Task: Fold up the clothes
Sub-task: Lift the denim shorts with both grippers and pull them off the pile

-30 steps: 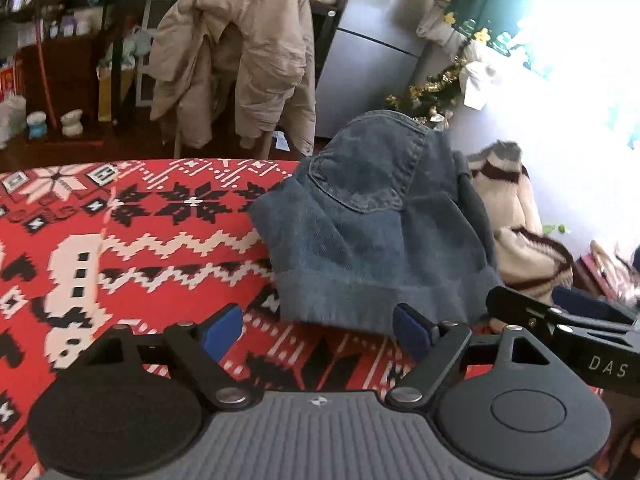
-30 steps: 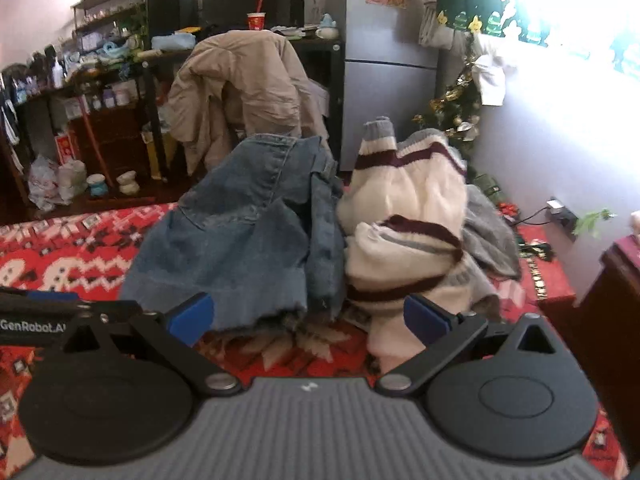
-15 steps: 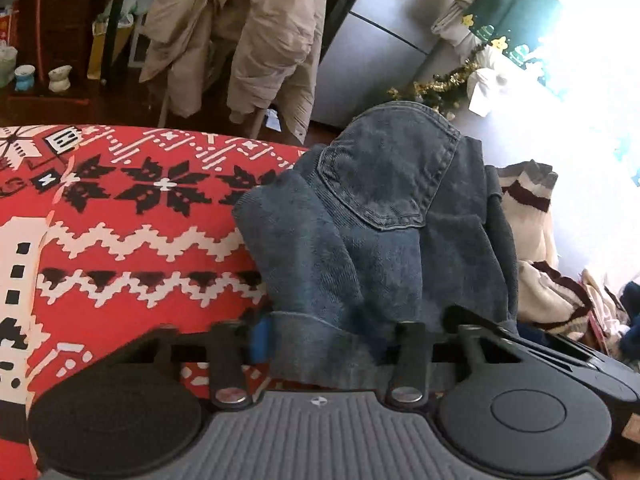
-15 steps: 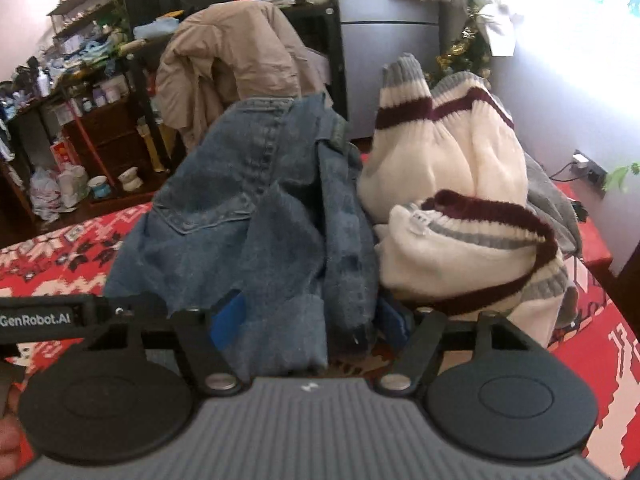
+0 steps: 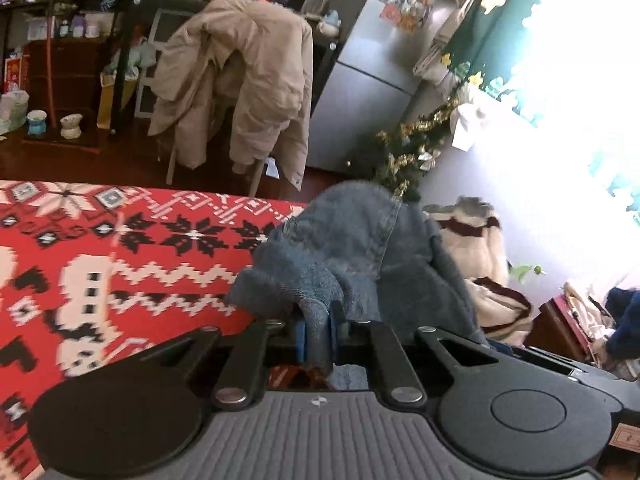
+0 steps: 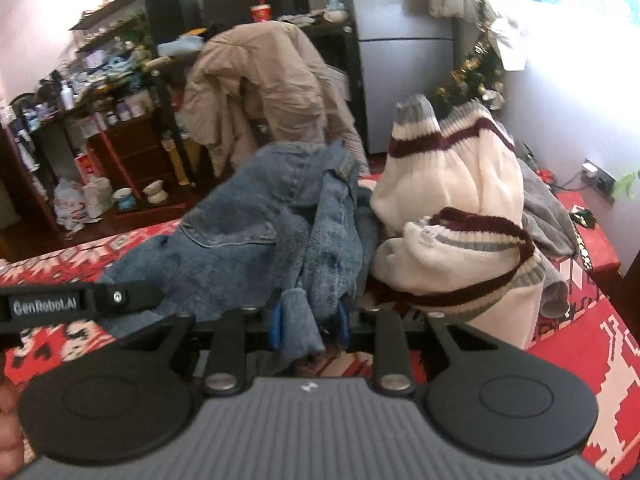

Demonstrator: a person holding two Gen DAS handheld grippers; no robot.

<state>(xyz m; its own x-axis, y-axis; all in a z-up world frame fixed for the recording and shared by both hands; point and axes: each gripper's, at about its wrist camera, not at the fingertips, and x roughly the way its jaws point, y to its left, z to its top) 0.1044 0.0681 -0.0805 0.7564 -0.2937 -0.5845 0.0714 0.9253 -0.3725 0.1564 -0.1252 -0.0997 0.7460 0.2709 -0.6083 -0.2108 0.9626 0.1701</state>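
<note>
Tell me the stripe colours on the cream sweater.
Maroon and grey stripes on the cream sweater, clearest in the right wrist view.

A lived-in home, kitchen and living space run together. A grey refrigerator (image 5: 360, 80) with magnets stands at the back beside a small tinsel-hung Christmas tree (image 5: 412, 152). A beige coat (image 5: 240, 80) is slung over a chair, dark shelves (image 6: 100, 92) are crowded with bottles and jars, and a red snowflake-patterned blanket (image 5: 100, 260) carries a pile of laundry with a striped cream sweater (image 6: 460, 200).
</note>
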